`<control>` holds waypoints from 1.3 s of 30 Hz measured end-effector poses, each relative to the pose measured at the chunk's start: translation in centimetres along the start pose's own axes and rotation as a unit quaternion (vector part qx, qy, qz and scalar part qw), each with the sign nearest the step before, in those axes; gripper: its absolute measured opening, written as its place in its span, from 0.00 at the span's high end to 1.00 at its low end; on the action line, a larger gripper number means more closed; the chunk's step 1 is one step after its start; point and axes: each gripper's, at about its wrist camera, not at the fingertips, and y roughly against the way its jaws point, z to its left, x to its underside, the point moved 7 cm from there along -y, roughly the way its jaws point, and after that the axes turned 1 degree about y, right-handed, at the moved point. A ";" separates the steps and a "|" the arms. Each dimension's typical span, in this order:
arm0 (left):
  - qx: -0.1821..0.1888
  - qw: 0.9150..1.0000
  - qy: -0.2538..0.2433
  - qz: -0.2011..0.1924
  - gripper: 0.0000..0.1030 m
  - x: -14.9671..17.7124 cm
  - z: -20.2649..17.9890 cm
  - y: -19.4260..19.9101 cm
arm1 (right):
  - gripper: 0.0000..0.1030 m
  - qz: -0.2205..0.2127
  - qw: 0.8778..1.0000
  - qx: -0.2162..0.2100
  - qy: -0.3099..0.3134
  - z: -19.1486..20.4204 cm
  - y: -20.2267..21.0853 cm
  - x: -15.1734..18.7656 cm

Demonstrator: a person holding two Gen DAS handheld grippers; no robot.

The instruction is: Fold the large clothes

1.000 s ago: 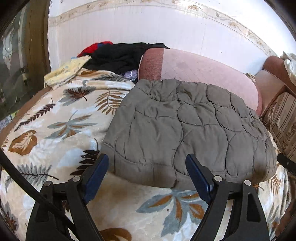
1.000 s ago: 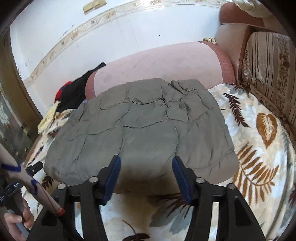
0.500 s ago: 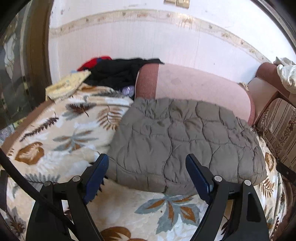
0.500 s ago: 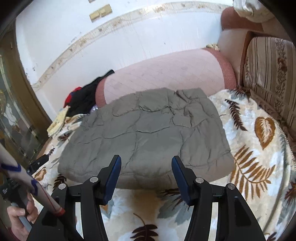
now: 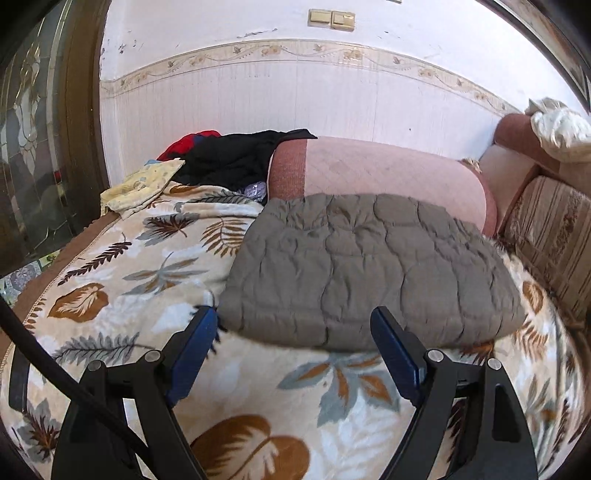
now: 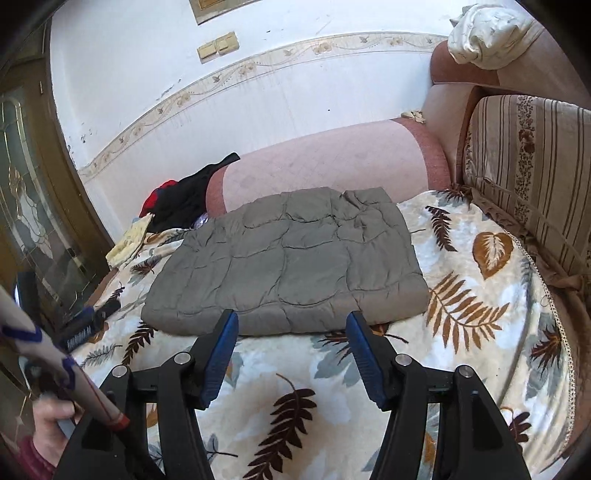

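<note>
A grey quilted jacket point(image 5: 365, 269) lies folded into a flat rectangle on the leaf-print blanket point(image 5: 129, 280), its far edge against a pink bolster point(image 5: 376, 170). It also shows in the right wrist view point(image 6: 288, 262). My left gripper point(image 5: 293, 325) is open and empty, just short of the jacket's near edge. My right gripper point(image 6: 291, 325) is open and empty, also just short of the near edge. The left gripper's tip point(image 6: 92, 321) shows at the left of the right wrist view.
A pile of black and red clothes point(image 5: 236, 155) and a yellow cloth point(image 5: 140, 184) lie at the far left. A striped sofa back point(image 6: 532, 177) runs along the right. A white cloth point(image 6: 487, 33) sits on the sofa top. A glass door point(image 5: 33, 147) stands on the left.
Both grippers have pulled back and up from the folded jacket, which now looks smaller and farther away. Both stay open and empty. The jacket has not moved.
</note>
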 end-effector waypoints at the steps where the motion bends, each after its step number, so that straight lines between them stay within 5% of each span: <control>1: -0.002 1.000 0.002 0.001 0.18 0.7 0.4 0.0 | 0.36 0.000 1.000 -0.008 -0.008 0.0 -0.1 0.0; 7: -0.016 0.998 0.032 0.045 0.18 4.7 3.3 -1.1 | 0.36 0.004 1.000 -0.010 -0.021 -0.5 -0.9 -0.3; 9: -0.005 0.997 0.048 0.060 0.18 3.9 3.8 -1.4 | 0.39 -0.002 1.000 0.013 -0.016 -1.6 -1.2 -0.7; 11: -0.017 0.998 0.039 0.043 0.18 2.9 4.0 -1.5 | 0.52 -0.006 0.999 0.025 -0.021 -2.9 -1.9 -1.0; 21: -0.026 0.996 0.074 0.052 0.18 -0.1 4.2 -8.8 | 0.52 0.047 0.997 0.041 -0.046 -6.4 -12.0 -1.0; 25: -0.030 0.996 0.065 0.044 0.18 -0.4 3.5 -11.6 | 0.52 0.064 0.996 0.056 -0.026 -7.2 -15.3 0.1; 32: -0.059 0.994 0.007 0.095 0.17 1.3 2.0 -17.0 | 0.50 0.096 0.993 0.071 -0.010 -8.2 -19.0 1.5; 39: -0.053 0.995 0.008 0.084 0.17 1.0 2.3 -16.5 | 0.49 0.092 0.994 0.020 -0.061 -9.2 -18.0 0.7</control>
